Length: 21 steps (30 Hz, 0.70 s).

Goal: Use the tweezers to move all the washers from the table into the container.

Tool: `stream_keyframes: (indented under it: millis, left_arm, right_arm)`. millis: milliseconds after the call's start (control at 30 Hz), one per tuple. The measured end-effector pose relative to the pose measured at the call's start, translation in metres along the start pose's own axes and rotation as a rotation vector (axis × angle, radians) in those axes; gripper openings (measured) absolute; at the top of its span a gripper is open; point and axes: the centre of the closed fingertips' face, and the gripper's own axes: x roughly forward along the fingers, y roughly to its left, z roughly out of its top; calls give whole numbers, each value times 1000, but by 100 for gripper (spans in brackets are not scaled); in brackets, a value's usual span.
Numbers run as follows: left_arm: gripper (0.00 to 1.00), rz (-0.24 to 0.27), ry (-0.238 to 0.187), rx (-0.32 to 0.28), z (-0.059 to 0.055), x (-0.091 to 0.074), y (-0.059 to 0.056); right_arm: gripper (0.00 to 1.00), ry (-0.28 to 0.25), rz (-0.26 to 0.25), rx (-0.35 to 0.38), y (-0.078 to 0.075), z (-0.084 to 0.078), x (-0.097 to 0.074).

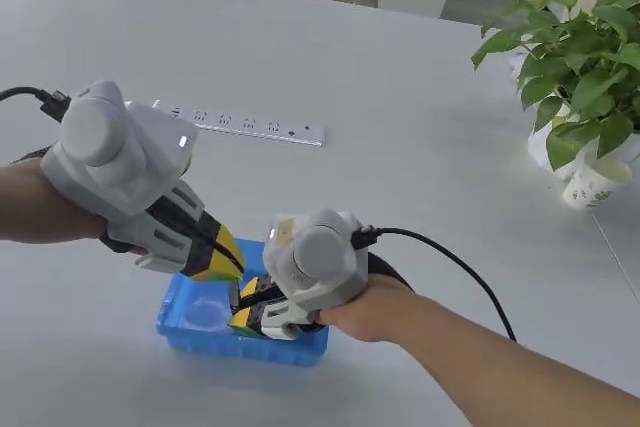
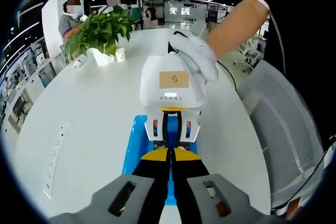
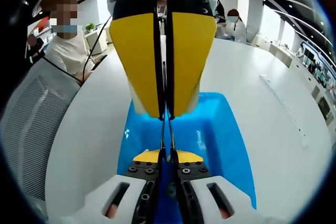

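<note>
The jaws of the left gripper (image 1: pixel 228 259) are clenched on the tweezers (image 3: pixel 166 135), whose thin tips run between the likewise clenched jaws of the right gripper (image 3: pixel 167 156). Both meet over the blue container (image 1: pixel 185 325), near on the counter (image 1: pixel 400 147).

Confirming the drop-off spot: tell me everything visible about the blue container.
The blue container is a low-walled, open-topped rectangular tray, plastic by its look, lying flat on the white table. The left gripper and right gripper meet tip to tip above it, both shut on thin tweezers. What lies inside is too small to tell.
</note>
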Motion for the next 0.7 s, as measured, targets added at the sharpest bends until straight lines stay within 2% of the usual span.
stream_keyframes:
  millis: [233, 700]
  left_arm:
    - [3, -4, 0, 3, 1, 1, -1]
    - [3, 14, -8, 5, 8, -7, -2]
  right_arm:
    - [11, 5, 0, 1, 1, 0, -1]
    - [11, -23, -21, 1, 1, 8, -7]
